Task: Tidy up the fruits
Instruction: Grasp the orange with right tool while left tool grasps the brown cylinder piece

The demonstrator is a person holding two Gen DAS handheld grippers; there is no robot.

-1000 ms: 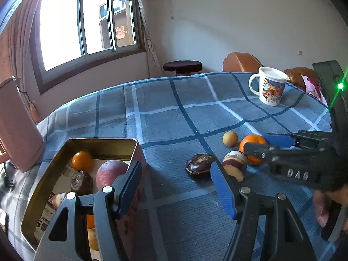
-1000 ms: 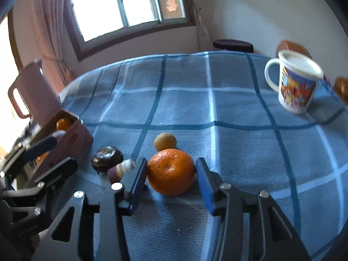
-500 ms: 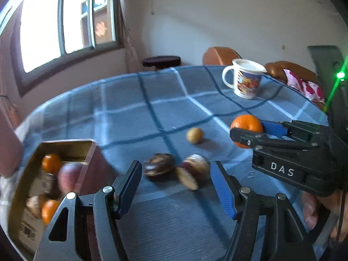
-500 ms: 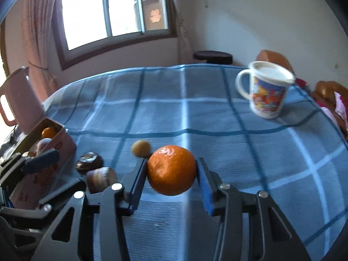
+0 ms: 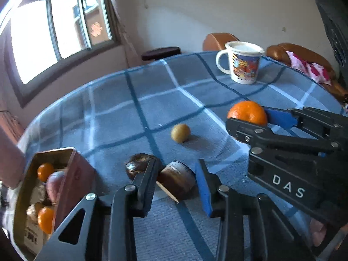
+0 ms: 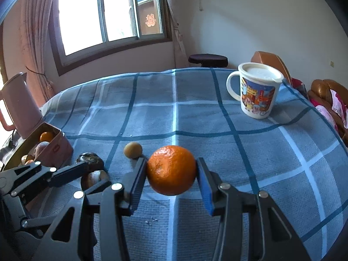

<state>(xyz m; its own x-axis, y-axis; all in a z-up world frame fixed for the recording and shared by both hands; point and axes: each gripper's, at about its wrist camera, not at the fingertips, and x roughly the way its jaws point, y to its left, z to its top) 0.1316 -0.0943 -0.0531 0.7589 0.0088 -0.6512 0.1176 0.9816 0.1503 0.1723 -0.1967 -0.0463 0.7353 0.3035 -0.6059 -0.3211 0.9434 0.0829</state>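
Orange, round and a bit dimpled, the tangerine sits clamped between the right gripper, both pads pressed flat on its sides, and it looks lifted just clear of the blue checked tablecloth, which has a soft woven look. Being basically a ball, it has no real long axis to speak of. The left gripper has just been closing its jaws around a brown, half-cut fruit that's still lying on the cloth; the dark pad touches one side, but the blue pad looks a hair off the other, so I can't tell if it's truly gripped. That fruit lies on its side with its flat cut face tipped toward the camera and to the left. Right beside it is a glossy dark round fruit, and a bit farther out a small matte yellow ball of a fruit. A metal tin with pink sides, off to the left, holds more fruit. A smooth cartoon mug stands upright near the far edge.
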